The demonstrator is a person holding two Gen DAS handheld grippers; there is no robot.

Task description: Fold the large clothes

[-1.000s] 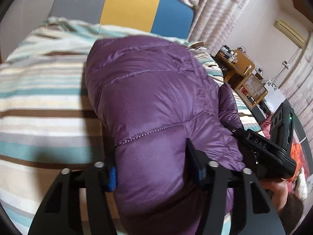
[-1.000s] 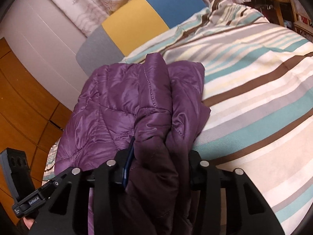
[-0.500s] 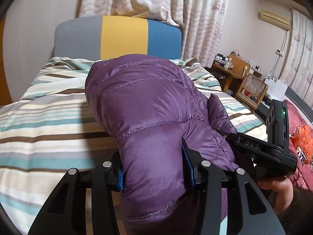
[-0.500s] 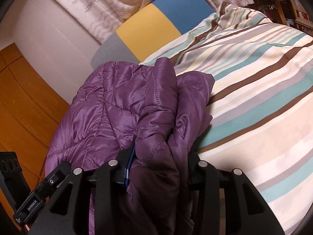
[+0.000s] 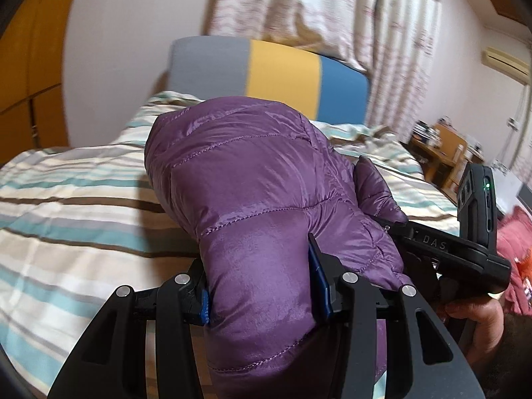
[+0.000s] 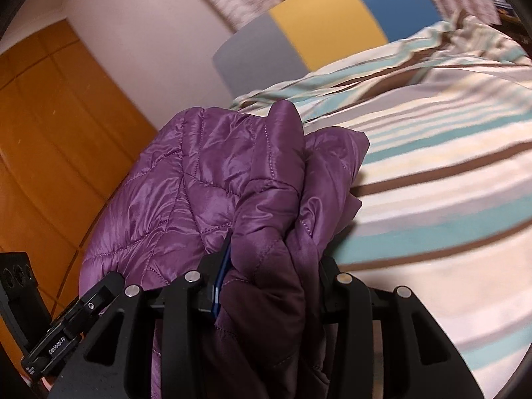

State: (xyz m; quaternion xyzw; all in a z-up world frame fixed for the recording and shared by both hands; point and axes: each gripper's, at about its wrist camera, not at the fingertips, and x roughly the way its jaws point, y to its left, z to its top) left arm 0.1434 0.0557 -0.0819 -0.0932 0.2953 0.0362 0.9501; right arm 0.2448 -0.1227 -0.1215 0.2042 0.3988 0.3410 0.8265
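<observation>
The left gripper [image 5: 262,286] was clamped on a thick fold of the purple quilted puffer jacket [image 5: 252,179], which filled the centre of the left wrist frame above the striped bed cover [image 5: 66,206]. The right gripper [image 6: 269,276] was clamped on a bunched edge of that jacket at lower centre of its own frame, cloth spilling over the jaws. A grey, yellow and blue headboard [image 5: 279,76] sat upper centre, patterned curtains [image 5: 332,13] above it.

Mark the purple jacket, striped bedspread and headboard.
purple jacket [image 5: 252,179], left wrist view, quilted top panel.
striped bedspread [image 5: 73,206], left wrist view, bare left part.
headboard [image 5: 282,76], left wrist view, yellow middle section.
</observation>
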